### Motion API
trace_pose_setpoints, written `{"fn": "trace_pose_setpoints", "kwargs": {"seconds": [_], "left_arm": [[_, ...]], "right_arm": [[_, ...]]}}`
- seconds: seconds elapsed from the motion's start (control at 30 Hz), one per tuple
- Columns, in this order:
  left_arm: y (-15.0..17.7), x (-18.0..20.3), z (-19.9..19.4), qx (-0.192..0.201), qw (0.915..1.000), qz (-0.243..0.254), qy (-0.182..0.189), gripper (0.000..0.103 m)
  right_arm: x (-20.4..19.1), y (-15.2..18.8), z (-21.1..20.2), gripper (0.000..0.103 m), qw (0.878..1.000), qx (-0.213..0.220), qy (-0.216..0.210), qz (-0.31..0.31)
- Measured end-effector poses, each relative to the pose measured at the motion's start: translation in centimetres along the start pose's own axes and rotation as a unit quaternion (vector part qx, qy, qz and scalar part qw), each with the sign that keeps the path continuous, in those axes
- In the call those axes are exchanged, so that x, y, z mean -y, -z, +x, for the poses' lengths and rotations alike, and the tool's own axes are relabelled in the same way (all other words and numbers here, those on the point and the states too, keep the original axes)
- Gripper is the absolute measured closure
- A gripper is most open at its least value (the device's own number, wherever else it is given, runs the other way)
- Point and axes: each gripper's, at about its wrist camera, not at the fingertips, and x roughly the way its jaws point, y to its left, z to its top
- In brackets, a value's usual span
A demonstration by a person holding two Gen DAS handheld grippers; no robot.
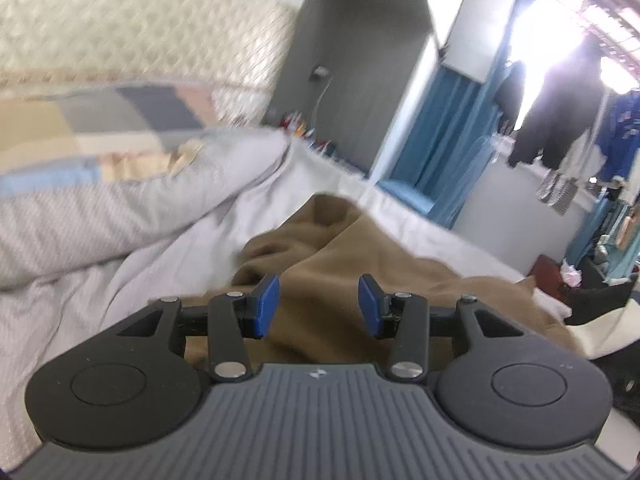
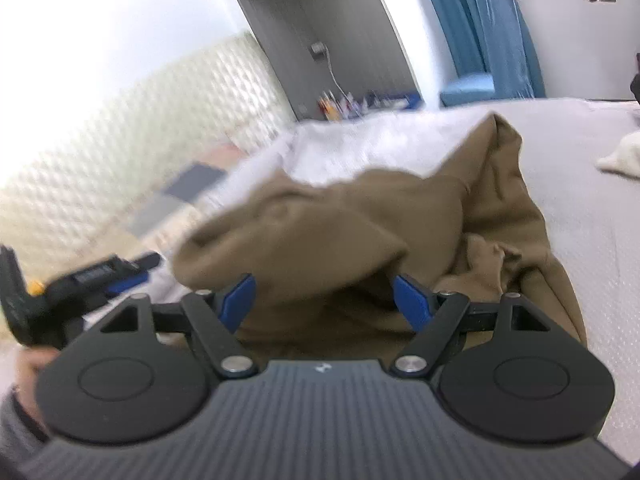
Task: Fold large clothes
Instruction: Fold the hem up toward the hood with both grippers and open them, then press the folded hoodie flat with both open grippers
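A brown garment (image 1: 360,248) lies crumpled on the grey bed sheet (image 1: 180,248). My left gripper (image 1: 319,300) hovers above its near part, open, with nothing between its blue pads (image 1: 266,304). In the right wrist view the same garment (image 2: 500,200) is bunched in a blurred heap just ahead. My right gripper (image 2: 324,300) is open wide. A loose fold of the cloth hangs over the gap between its blue pads (image 2: 412,304), and neither pad presses on it. The left gripper (image 2: 120,276) also shows at the left edge of that view, with a hand (image 2: 28,360) holding it.
A grey striped duvet (image 1: 120,208) and a patchwork quilt (image 1: 100,128) are heaped at the bed's left, below a padded headboard (image 1: 140,20). Blue curtains (image 1: 448,140) and hanging clothes (image 1: 560,120) stand beyond the bed. A white item (image 2: 624,156) lies on the sheet at right.
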Motion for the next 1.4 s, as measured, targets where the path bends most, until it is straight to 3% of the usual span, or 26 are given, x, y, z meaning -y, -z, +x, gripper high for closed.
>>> {"fn": "trace_pose_setpoints", "kwargs": {"seconds": [0.17,0.4,0.5,0.53,0.63,0.8,1.03,1.4], "left_arm": [[-0.2,1.9,0.1,0.026,0.9987,0.025,0.037,0.053],[-0.4,4.5,2.6,0.021,0.9946,0.074,0.069,0.053],[0.2,4.8,4.2,0.000,0.9930,0.089,0.078,0.053],[0.3,4.8,4.8,-0.009,0.9929,0.091,0.076,0.053],[0.8,4.9,7.1,-0.061,0.9918,0.106,0.037,0.055],[2.2,3.3,9.6,-0.114,0.9896,0.082,0.032,0.058],[4.2,3.0,11.0,-0.132,0.9844,0.114,0.023,0.058],[5.9,3.2,14.5,-0.153,0.9806,0.122,0.000,0.059]], "right_arm": [[-0.4,-1.0,-0.3,0.025,0.998,0.065,0.024,-0.003],[-1.5,-2.5,4.5,0.033,0.996,0.089,0.018,0.002],[-2.1,-2.3,6.4,0.040,0.997,0.078,0.015,-0.005],[-2.4,-2.0,7.0,0.047,0.997,0.070,0.016,-0.014],[-2.7,-0.9,8.4,0.058,0.998,0.046,0.018,-0.035],[-3.4,0.6,9.2,0.059,0.998,0.016,0.021,-0.062],[-3.7,2.6,10.5,0.059,0.994,-0.038,0.050,-0.086],[-1.8,3.8,13.8,0.059,0.994,-0.060,0.051,-0.080]]}}
